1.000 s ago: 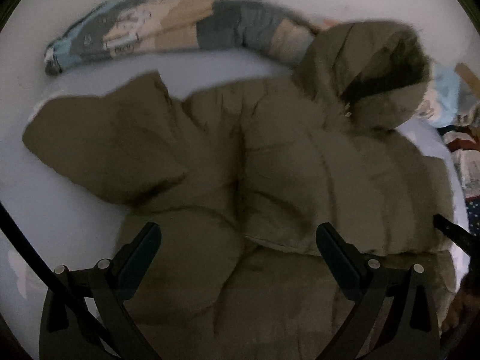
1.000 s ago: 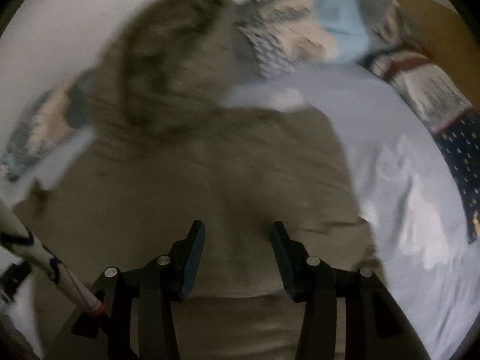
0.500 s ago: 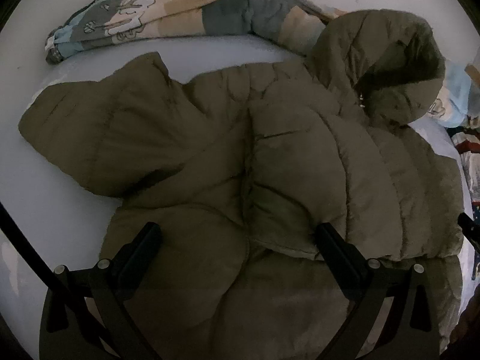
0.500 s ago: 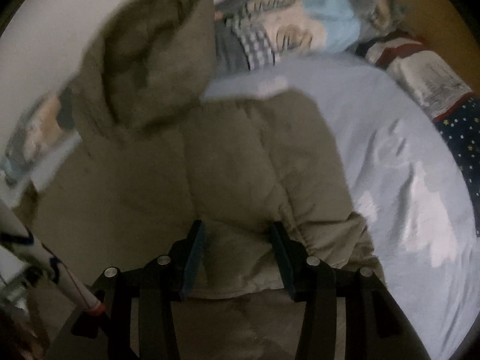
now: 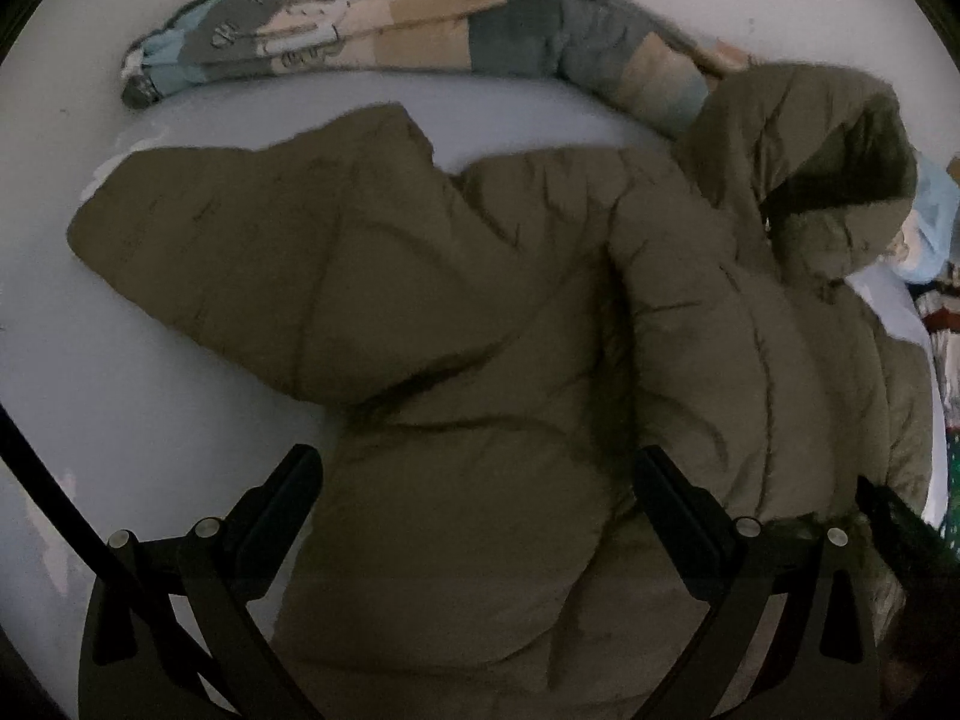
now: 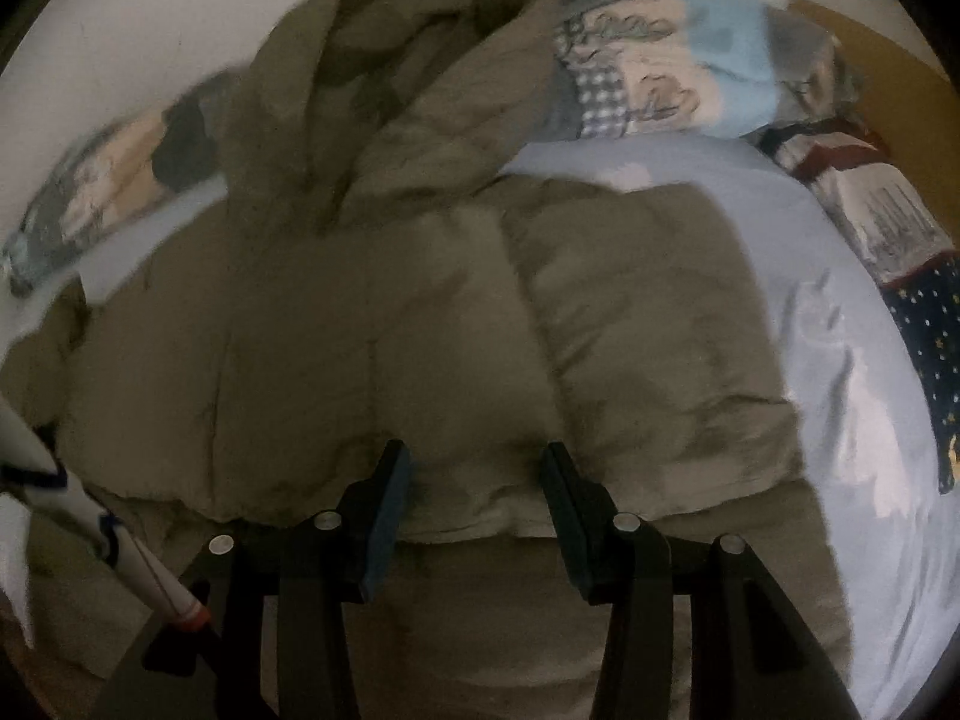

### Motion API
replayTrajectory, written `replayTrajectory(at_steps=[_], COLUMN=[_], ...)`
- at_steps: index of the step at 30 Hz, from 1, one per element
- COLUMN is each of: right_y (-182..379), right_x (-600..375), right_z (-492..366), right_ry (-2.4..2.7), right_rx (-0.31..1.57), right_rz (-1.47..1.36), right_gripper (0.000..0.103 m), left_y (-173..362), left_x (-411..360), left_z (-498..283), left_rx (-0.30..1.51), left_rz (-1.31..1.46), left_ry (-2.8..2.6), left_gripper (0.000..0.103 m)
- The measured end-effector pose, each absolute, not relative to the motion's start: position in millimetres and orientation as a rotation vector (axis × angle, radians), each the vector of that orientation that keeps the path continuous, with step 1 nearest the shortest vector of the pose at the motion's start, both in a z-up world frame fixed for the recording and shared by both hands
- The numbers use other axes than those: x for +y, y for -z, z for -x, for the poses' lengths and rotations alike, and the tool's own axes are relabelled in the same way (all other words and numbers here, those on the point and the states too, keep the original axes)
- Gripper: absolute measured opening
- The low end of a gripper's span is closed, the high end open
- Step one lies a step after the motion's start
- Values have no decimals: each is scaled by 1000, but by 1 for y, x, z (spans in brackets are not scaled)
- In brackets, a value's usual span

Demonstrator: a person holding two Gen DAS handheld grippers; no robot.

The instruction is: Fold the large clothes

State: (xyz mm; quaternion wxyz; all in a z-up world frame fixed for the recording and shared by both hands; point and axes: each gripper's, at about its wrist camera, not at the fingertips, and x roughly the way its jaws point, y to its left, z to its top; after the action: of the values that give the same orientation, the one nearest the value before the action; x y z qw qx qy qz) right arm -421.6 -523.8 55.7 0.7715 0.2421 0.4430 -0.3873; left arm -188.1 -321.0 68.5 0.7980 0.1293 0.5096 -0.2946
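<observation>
An olive puffer jacket (image 5: 480, 312) with a hood (image 5: 828, 144) lies spread on a light blue bed sheet (image 5: 90, 408). One sleeve (image 5: 252, 252) points left. A front panel (image 6: 630, 324) is folded over the body. My left gripper (image 5: 474, 468) hovers open and wide above the jacket's lower part, with nothing pinched. My right gripper (image 6: 477, 468) is shut on the bunched lower edge of the folded panel (image 6: 474, 516). In the left wrist view, one dark tip of the right gripper (image 5: 888, 510) shows at the right edge of the jacket.
A rolled patchwork blanket (image 5: 420, 30) lies along the white wall behind the jacket. Red-and-white and navy starred bedding (image 6: 888, 222) is piled at the right. Bare sheet (image 6: 840, 372) shows right of the jacket. A white, blue-striped sleeve (image 6: 138, 570) crosses the lower left.
Both views have slid sideways over the jacket, and the hood now sits further right in the right wrist view. The panel's edge has stayed between the right fingers. The left jaws stay wide.
</observation>
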Motion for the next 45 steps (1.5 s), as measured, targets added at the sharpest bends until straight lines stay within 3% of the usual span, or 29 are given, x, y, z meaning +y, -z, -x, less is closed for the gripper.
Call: replayTrajectory(at_steps=[5, 12, 19, 31, 37, 44, 45], right_y=[-54, -109, -109, -99, -105, -107, -106], right_x=[-525, -472, -390, -462, -439, -412, -414], right_z=[413, 445, 466, 447, 415, 388, 383], right_ry=[869, 804, 655, 746, 645, 597, 601], right_rx=[1018, 831, 760, 767, 783, 777, 785], right_rz=[-537, -584, -537, -527, -459, -426, -428], right_gripper=[50, 50, 51, 51, 51, 51, 51], left_y=[-87, -118, -97, -68, -49, -20, -21], left_x=[-310, -268, -214, -124, -93, -94, -97], left_z=[182, 154, 99, -35, -97, -128, -129], left_rx=[1059, 1000, 1020, 1081, 1130, 1163, 1147], left_rz=[-232, -144, -92, 90, 243, 288, 274], left_ry=[644, 599, 459, 347, 331, 348, 360], left_gripper=[103, 103, 103, 102, 81, 75, 64])
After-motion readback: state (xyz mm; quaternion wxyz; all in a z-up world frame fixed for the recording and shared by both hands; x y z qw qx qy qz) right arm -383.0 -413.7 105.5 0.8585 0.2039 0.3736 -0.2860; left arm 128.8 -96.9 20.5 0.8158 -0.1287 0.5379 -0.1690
